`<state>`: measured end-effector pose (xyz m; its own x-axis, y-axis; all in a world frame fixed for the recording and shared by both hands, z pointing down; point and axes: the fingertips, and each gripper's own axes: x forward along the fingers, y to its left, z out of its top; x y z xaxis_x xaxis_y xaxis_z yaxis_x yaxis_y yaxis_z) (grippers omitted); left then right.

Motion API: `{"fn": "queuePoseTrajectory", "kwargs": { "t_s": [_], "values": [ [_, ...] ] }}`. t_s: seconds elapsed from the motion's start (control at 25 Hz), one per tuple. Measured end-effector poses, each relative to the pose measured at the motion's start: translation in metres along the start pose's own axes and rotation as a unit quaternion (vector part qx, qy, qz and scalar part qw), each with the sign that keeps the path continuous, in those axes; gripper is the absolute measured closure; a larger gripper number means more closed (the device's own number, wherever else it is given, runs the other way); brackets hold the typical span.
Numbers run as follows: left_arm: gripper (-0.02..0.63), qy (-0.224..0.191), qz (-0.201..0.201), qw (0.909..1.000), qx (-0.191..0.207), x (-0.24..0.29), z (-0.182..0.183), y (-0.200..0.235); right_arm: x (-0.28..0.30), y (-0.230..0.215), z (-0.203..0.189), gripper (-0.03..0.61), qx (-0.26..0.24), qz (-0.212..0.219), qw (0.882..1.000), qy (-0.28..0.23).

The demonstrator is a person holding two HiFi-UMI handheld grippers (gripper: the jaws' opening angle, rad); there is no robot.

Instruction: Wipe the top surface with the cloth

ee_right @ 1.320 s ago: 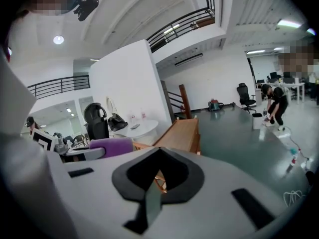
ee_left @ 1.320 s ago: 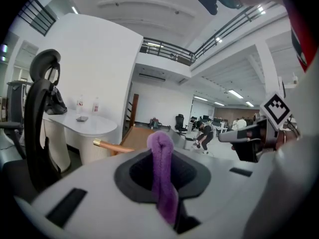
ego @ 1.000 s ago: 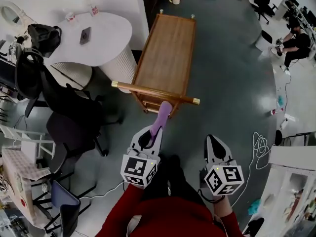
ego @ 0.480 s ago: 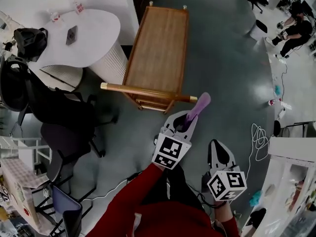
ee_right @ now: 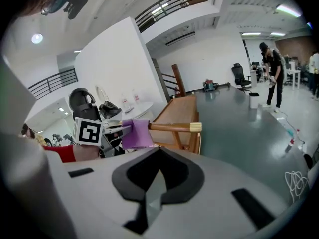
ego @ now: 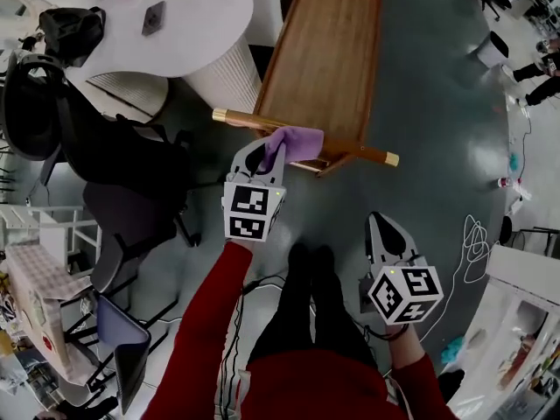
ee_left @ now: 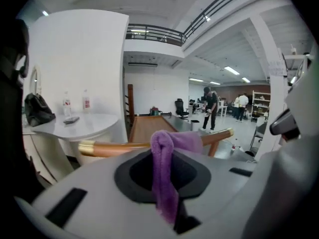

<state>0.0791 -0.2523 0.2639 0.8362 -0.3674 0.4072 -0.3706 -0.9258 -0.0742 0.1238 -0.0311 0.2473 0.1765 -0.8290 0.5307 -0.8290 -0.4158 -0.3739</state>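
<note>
- The left gripper (ego: pixel 261 154) is clamped on the purple cloth (ego: pixel 296 140), whose free end sticks out past the jaws.
- Half a second ago the cloth hung over the floor, right of the cart. It has now swung back to the bar (ego: pixel 363 152) and overlaps it left of centre. I cannot tell if they touch.
- The cart top (ego: pixel 325 55) lies beyond the bar, unwiped. Wiping likely starts with a reach forward over the bar.
- The right gripper (ego: pixel 383 233) has its jaws together and empty, low over the floor, well apart from the cart.
</note>
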Motion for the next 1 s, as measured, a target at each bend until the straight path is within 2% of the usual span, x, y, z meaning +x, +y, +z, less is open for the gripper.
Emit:
{"fn": "queuePoseTrajectory", "kwargs": {
  "t_s": [0.28, 0.48, 0.6, 0.68, 0.76, 0.88, 1.0],
  "values": [
    [0.566, 0.008, 0.117, 0.9930, -0.015, -0.027, -0.019, 0.112, 0.017, 0.028, -0.012, 0.575, -0.019, 0.027, 0.999, 0.027],
    [0.566, 0.024, 0.190, 0.9800, -0.054, -0.051, -0.041, 0.161, 0.019, 0.033, -0.017, 0.575, -0.023, 0.025, 0.999, 0.030],
    [0.566, 0.024, 0.208, 0.9744, -0.083, -0.069, -0.056, 0.168, 0.024, 0.032, -0.020, 0.575, -0.025, 0.019, 0.999, 0.027],
    [0.566, 0.018, 0.190, 0.9775, -0.090, -0.078, -0.061, 0.150, 0.028, 0.030, -0.024, 0.575, -0.023, 0.012, 0.999, 0.026],
    [0.566, 0.008, 0.145, 0.9853, -0.090, -0.081, -0.062, 0.112, 0.030, 0.025, -0.030, 0.575, -0.020, 0.000, 1.000, 0.024],
    [0.566, -0.002, 0.036, 0.9958, -0.084, -0.071, -0.061, 0.025, 0.026, 0.016, -0.036, 0.575, -0.016, -0.025, 0.999, 0.018],
    [0.566, 0.008, -0.077, 0.9947, -0.068, -0.056, -0.060, -0.070, 0.009, 0.007, -0.044, 0.575, -0.003, -0.045, 0.999, 0.012]
  ]
}}
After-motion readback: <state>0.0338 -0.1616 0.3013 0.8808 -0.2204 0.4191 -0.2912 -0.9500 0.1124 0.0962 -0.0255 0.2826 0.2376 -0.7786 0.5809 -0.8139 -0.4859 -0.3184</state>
